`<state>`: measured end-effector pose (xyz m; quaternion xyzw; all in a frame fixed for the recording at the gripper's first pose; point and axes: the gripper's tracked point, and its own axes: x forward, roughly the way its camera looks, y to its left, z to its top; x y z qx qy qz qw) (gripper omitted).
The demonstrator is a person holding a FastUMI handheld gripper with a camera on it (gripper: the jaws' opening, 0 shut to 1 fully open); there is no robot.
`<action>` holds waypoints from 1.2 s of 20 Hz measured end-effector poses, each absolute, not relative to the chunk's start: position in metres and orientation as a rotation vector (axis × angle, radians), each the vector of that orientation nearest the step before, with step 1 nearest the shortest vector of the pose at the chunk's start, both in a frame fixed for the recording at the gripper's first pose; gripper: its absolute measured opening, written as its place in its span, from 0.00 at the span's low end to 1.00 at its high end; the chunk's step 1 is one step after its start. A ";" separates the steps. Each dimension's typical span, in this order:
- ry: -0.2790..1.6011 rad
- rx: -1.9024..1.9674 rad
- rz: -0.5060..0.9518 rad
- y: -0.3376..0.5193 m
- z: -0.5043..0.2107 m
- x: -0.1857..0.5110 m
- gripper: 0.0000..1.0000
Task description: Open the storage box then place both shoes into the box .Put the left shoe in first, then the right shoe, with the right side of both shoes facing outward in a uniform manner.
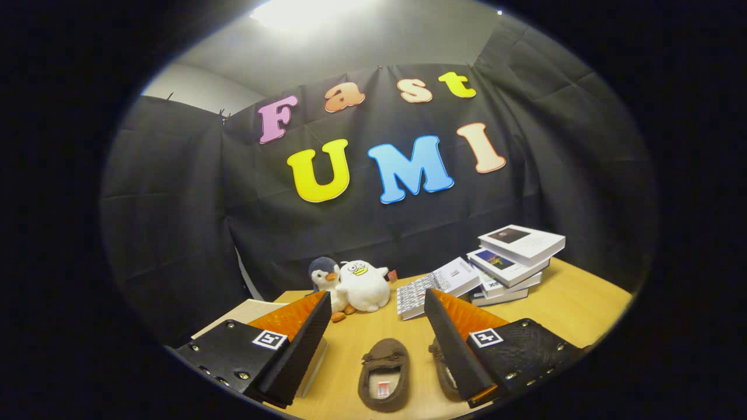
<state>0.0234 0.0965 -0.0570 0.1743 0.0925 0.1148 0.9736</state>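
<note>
My fingers [373,338] were spread wide apart and held nothing; they hung above the desk [572,309] in the lower middle of the frame. One brown shoe [384,374] lay on the desk between them at the bottom centre, its opening facing up; the second shoe [442,373] lay just beside it to the right, mostly hidden behind my right finger. A pale box [251,309] showed at lower left behind my left finger; I could not tell whether its lid was up. Two stuffed toys [350,286] sat further back at centre, and a pile of books [502,262] at middle right. I judged the shoes soft and light, likely to fold under a hard squeeze; the firmer heel rim or the side wall by the opening looked the best place to pinch.
</note>
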 end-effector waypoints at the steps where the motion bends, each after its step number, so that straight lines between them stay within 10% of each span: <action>1: 0.215 0.384 0.249 0.106 -0.065 0.024 0.99; 24: 0.768 1.299 0.473 0.270 -0.161 0.011 0.95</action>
